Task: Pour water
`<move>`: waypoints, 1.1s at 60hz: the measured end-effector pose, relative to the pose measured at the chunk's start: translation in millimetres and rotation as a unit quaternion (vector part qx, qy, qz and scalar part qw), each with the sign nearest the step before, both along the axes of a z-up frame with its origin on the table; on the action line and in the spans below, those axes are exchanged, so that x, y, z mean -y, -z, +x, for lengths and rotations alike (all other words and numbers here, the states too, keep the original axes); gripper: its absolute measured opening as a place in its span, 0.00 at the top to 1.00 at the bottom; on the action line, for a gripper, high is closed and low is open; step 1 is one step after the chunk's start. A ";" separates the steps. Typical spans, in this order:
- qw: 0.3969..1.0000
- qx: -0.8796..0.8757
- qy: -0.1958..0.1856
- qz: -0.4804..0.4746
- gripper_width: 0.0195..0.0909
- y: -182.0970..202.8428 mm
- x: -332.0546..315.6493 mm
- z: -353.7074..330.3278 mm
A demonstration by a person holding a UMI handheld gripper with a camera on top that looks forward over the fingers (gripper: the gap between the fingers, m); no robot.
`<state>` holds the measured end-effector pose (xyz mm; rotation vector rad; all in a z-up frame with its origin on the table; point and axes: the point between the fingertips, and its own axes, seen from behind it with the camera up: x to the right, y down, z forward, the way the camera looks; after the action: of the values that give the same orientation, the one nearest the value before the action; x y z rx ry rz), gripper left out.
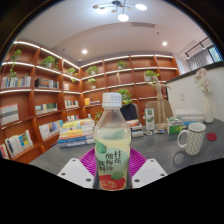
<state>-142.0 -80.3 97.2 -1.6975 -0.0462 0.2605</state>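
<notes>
A clear bottle of pale yellow drink, with a white cap and a green and red label, stands upright between my fingers. Both pink pads press against its lower sides, so my gripper is shut on it. The bottle looks raised above the grey table. A white mug with a dark pattern stands on the table beyond the fingers, to the right of the bottle.
Books are stacked on the table to the left of the bottle, and small boxes lie behind the mug. Wooden shelves with books and plants line the left and back walls. A whiteboard stands on the right.
</notes>
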 end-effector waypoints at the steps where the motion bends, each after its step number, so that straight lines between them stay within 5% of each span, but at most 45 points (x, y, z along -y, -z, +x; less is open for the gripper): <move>1: 1.000 -0.007 0.005 -0.003 0.75 1.7 -3.5 3.5; 19: 0.937 -0.340 0.070 -0.036 0.75 -39.0 -32.3 89.2; 34: 0.774 -0.629 0.065 -0.022 0.72 -85.2 -47.7 141.1; 53: 0.595 -0.800 0.074 -0.030 0.72 -89.3 -60.8 167.0; 66: 0.597 -0.798 0.077 -0.037 0.72 -84.9 -69.0 171.5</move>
<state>29.6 -11.3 182.1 -0.9689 1.4530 1.5660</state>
